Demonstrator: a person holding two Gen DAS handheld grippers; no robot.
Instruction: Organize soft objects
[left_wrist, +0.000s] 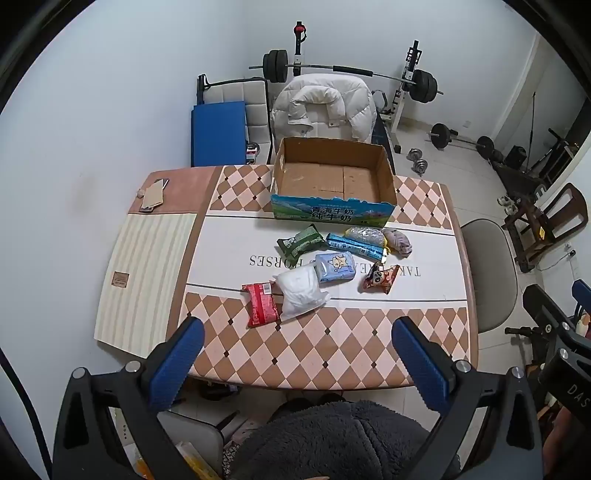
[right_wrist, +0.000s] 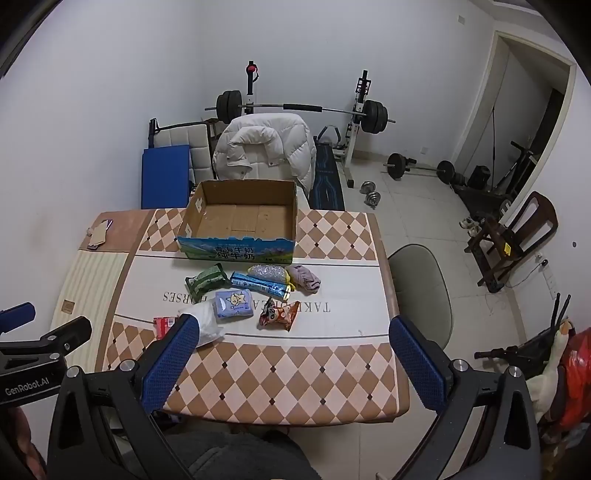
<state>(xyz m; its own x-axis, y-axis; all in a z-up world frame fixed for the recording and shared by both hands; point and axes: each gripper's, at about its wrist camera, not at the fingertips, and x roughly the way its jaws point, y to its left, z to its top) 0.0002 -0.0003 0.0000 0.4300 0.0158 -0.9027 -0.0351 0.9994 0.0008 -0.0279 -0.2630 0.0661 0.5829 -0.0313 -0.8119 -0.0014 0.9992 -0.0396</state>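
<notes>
Both claws, left claw (left_wrist: 297, 332) & right claw (right_wrist: 291, 332), wide open, empty, above bench (left_wrist: 332, 354) edge. Start w/ nearest white pouch (left_wrist: 301, 293): pinch mid-body gently, drop in box (left_wrist: 332, 181).

I'm in a home, a spare room used as a gym: barbell on a rack (left_wrist: 347, 72) against the white wall, dumbbells (left_wrist: 419, 160) on the tiled floor, a white puffer jacket (left_wrist: 325, 107) draped over a chair, a diamond-patterned tabletop (left_wrist: 332, 350) in front.
</notes>
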